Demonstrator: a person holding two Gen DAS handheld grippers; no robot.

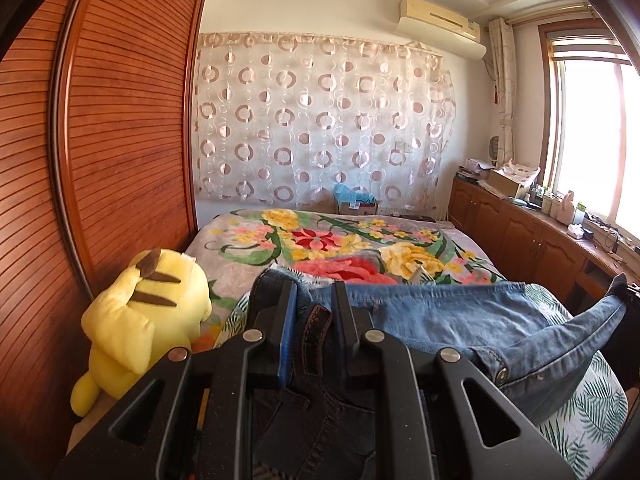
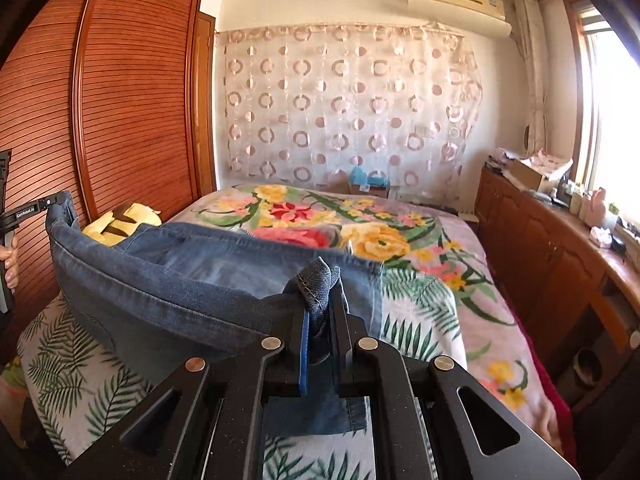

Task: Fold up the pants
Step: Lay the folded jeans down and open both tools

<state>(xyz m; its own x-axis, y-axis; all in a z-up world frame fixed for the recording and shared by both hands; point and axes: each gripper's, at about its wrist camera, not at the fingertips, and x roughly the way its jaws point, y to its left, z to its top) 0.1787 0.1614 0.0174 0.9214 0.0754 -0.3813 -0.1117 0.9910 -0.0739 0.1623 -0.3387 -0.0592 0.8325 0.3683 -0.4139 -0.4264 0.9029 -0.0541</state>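
Blue jeans (image 1: pixel 448 316) hang stretched between my two grippers above the bed. My left gripper (image 1: pixel 314 292) is shut on a bunched fold of the jeans with a brown-stitched seam. From there the denim runs right to the other gripper at the frame's edge. In the right wrist view my right gripper (image 2: pixel 322 292) is shut on a small tuft of jeans (image 2: pixel 200 272) hem that sticks up between its fingers. The cloth sags left toward the left gripper (image 2: pixel 56 200), held by a hand (image 2: pixel 10 260). Part of the denim rests on the bed.
The bed (image 2: pixel 420 312) carries a floral blanket and a leaf-print cover. A yellow plush toy (image 1: pixel 144 320) sits at its left side against a slatted wooden wardrobe (image 1: pixel 120 120). A low wooden cabinet (image 2: pixel 560 248) with clutter runs under the window at right.
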